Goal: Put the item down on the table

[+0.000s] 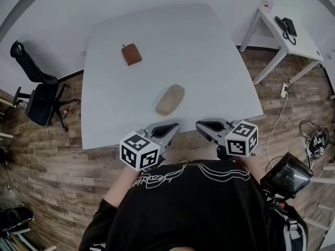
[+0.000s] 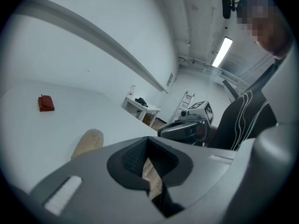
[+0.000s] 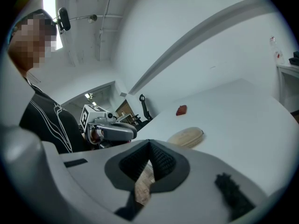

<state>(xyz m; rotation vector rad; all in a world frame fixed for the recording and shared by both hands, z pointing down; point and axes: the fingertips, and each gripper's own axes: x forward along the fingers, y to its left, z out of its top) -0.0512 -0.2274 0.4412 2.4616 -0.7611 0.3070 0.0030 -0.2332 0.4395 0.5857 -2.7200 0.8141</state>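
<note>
Both grippers are empty and hang low over the near edge of the white table (image 1: 220,61), side by side in front of the person's black shirt (image 1: 193,203). The left gripper (image 1: 166,129) has its jaws drawn together with nothing between them, only wood floor showing through the notch behind the tips. The right gripper (image 1: 208,125) looks the same in its own view, tips meeting and nothing held. The tan oval item (image 1: 170,99) lies flat on the table just ahead of the two grippers and clear of both; it may be a soft pouch, though the surface is too plain to be sure. Farther back and well apart from it rests a reddish-brown pouch (image 1: 131,54). A black office chair (image 1: 34,90) stands off the table's left side, and a small white side table (image 1: 290,35) off its right.
</note>
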